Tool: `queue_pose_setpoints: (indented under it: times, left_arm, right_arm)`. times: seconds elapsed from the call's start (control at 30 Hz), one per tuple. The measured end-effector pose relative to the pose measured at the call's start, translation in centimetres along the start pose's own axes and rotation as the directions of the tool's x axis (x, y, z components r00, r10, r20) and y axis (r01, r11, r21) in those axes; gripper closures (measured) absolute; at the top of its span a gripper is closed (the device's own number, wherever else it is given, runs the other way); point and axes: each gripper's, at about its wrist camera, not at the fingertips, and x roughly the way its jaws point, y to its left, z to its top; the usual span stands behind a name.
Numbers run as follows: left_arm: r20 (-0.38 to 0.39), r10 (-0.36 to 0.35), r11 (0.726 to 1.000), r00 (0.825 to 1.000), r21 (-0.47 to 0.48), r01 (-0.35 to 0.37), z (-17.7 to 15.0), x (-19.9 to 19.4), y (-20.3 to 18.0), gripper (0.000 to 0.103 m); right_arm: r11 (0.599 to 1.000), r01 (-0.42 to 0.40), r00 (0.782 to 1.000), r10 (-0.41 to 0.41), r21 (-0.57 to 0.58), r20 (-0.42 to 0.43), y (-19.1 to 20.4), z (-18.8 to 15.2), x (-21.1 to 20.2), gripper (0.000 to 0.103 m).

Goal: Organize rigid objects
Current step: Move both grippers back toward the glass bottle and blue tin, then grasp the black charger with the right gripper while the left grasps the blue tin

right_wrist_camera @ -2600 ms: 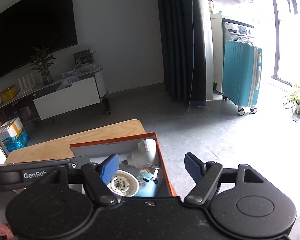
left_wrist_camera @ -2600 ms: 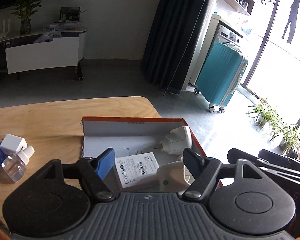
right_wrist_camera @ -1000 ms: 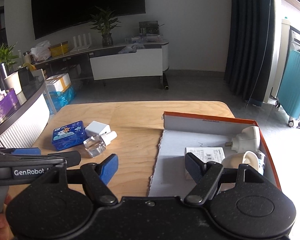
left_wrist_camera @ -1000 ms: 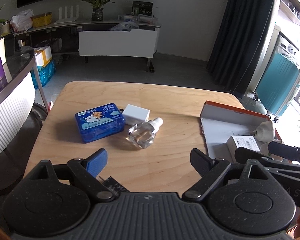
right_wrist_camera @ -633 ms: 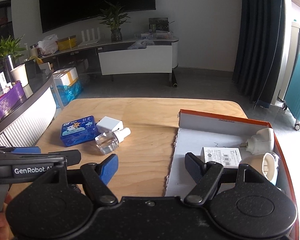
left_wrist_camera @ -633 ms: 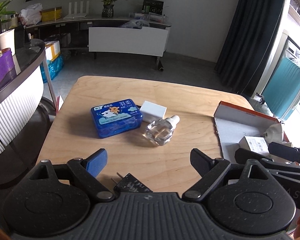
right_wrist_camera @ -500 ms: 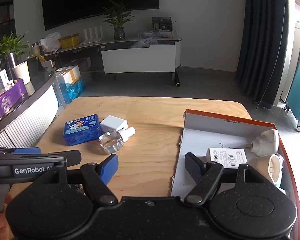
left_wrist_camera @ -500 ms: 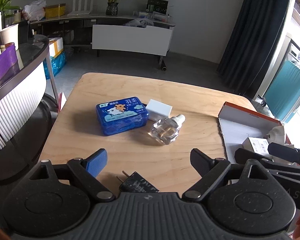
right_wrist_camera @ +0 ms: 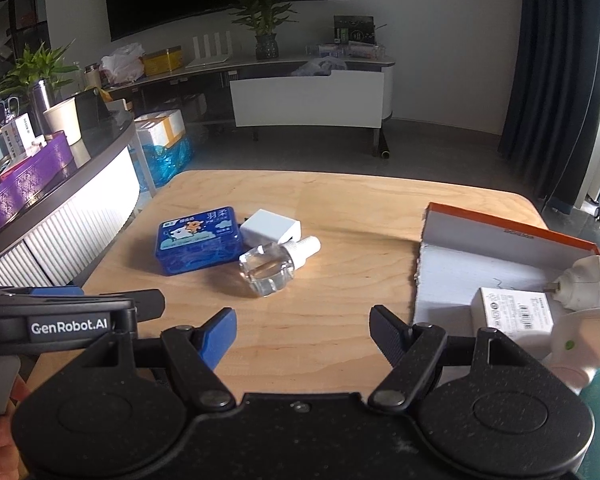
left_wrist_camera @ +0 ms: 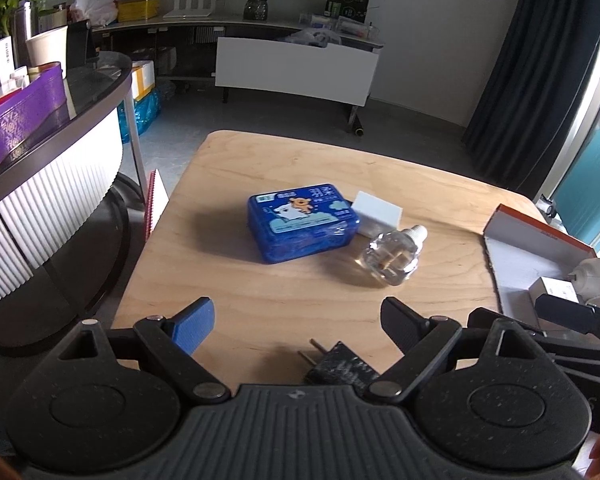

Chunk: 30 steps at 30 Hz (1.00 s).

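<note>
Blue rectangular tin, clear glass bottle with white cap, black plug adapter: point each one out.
Blue rectangular tin [left_wrist_camera: 300, 218], left wrist view, printed lid.
Clear glass bottle [right_wrist_camera: 266, 268], right wrist view, glass body.
Black plug adapter [left_wrist_camera: 340, 366], left wrist view, black casing.

Wooden table [left_wrist_camera: 284, 312], blue tin [left_wrist_camera: 302, 220], white adapter [left_wrist_camera: 378, 214], clear bottle [left_wrist_camera: 394, 256], black plug [left_wrist_camera: 340, 364], orange-rimmed box [right_wrist_camera: 512, 236]

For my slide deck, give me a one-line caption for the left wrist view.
Open left gripper hovers above a black plug adapter, with a blue tin and clear bottle beyond.
</note>
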Motion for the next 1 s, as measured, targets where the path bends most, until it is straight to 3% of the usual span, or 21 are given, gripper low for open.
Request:
queue_pose_setpoints:
  times: [0.4,0.6,0.7,0.83,0.93,1.0]
  left_arm:
    - [-0.009,0.018,1.0,1.0,-0.008,-0.019,0.3,0.9,2.1,0.008]
    - [-0.008,0.03,0.999,1.0,0.013,-0.03,1.1,2.0,3.9,0.005]
    - [0.001,0.002,0.998,1.0,0.068,-0.002,1.8,2.7,4.2,0.003]
    - [0.017,-0.057,0.978,0.998,0.203,0.052,2.8,4.0,3.6,0.0]
    - [0.026,-0.097,0.946,0.995,0.313,0.084,3.7,5.4,2.8,0.0]
    - [0.02,-0.128,0.918,0.992,0.381,0.111,4.2,6.7,2.3,0.0]
  right_arm:
    - [0.998,-0.048,0.998,0.047,-0.029,-0.029,1.7,0.0,1.9,0.015]
    - [0.972,-0.214,0.974,0.205,-0.1,-0.1,3.1,-1.2,2.8,0.015]
    - [0.952,-0.271,0.958,0.253,-0.143,-0.135,4.5,-2.0,3.6,0.015]
    - [0.946,-0.266,0.958,0.238,-0.184,-0.162,5.7,-2.8,4.7,0.016]
    - [0.947,-0.266,0.956,0.235,-0.18,-0.173,6.0,-3.0,5.6,0.03]
    - [0.945,-0.258,0.96,0.228,-0.203,-0.161,6.4,-3.0,5.8,0.049]
